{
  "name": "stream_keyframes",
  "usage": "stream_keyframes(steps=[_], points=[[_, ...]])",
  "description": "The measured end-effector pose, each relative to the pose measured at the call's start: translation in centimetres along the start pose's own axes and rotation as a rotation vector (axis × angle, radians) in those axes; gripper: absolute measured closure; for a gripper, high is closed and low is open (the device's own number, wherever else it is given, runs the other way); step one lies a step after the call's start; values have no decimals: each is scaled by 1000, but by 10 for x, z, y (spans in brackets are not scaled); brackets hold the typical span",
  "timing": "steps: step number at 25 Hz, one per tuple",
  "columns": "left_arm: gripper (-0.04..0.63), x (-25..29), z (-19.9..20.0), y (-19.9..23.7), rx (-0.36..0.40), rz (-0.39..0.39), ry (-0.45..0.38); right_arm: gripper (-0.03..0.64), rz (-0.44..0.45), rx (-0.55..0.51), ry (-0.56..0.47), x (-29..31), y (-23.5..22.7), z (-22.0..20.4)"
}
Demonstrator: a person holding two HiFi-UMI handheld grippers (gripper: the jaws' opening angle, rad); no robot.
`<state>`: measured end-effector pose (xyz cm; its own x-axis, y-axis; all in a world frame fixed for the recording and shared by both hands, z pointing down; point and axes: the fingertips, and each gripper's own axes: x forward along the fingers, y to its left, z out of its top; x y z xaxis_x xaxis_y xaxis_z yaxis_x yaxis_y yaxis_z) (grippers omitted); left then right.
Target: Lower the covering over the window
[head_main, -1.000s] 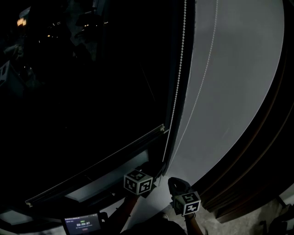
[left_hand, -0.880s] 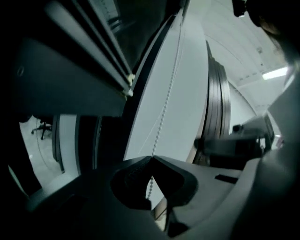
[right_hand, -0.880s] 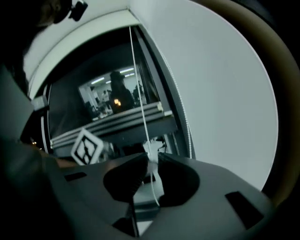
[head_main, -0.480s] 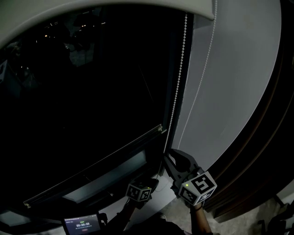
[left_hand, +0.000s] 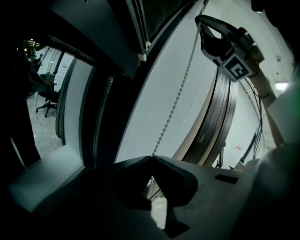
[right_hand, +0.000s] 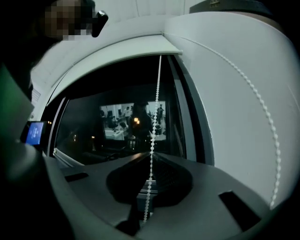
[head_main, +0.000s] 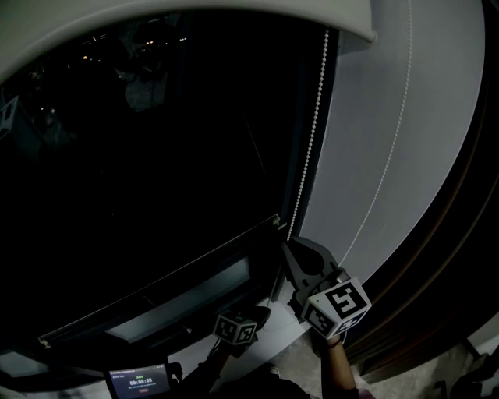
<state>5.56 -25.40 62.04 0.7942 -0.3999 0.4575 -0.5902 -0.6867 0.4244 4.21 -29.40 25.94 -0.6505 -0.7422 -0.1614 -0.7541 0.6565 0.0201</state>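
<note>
A pale roller blind (head_main: pixel 234 17) hangs across the top of the dark window (head_main: pixel 156 156), and its lower edge (right_hand: pixel 117 51) curves over the glass. A white bead chain (head_main: pixel 312 140) runs down the window's right frame. My right gripper (head_main: pixel 289 246) is at the sill's right end, its jaws closing with the bead chain (right_hand: pixel 157 93) pinched between the tips (right_hand: pixel 151 154). Lower down, my left gripper (head_main: pixel 265 310) is shut on the same bead chain (left_hand: pixel 180 89), which enters its tips (left_hand: pixel 152 158). From there the right gripper (left_hand: pixel 200 19) shows higher up the chain.
The chain's second strand (head_main: pixel 390 156) hangs against the grey wall (head_main: pixel 421 93) to the right. A dark curved frame (head_main: pixel 468 234) borders that wall. A phone with a lit screen (head_main: pixel 140 382) sits at the bottom left. The window sill (head_main: pixel 156 300) runs below the glass.
The right gripper has risen along the chain, opened and closed on it again. The left gripper has dropped lower. The blind's pale edge now shows at the window's top.
</note>
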Motion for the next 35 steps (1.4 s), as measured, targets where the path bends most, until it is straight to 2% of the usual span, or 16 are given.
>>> stream_keyframes(steps=[2,4,7,9,12,17,20,22,25,28,32,35], points=[[589,-2,1,-5,-3,-37,-26,602,-9,61,-40,-4,-4,-1],[589,-10,5,-11,34,-47,-65,603,-29,96,-71,-9,-11,-3],[579,-23,12,-27,76,-78,-119,603,-50,107,-67,-16,-18,-7],[566,-28,21,-38,80,-122,-180,603,-73,94,9,-21,-21,-30],[565,-28,41,-35,118,-128,-263,604,-104,142,143,-33,-31,-105],[564,-65,135,-55,214,-108,-437,604,-124,270,339,-62,-25,-214],[561,-84,181,-78,297,-116,-508,603,-134,289,477,-79,-13,-274],[536,-91,204,-96,345,-135,-536,603,-140,339,536,-90,-2,-301],[523,-97,227,-120,395,-173,-563,603,-131,359,564,-96,10,-309],[523,-99,237,-129,431,-179,-575,604,-119,367,568,-90,18,-305],[525,-101,243,-138,432,-209,-596,603,-121,389,542,-91,20,-303],[581,-102,244,-138,441,-205,-603,604,-102,379,520,-89,21,-298]])
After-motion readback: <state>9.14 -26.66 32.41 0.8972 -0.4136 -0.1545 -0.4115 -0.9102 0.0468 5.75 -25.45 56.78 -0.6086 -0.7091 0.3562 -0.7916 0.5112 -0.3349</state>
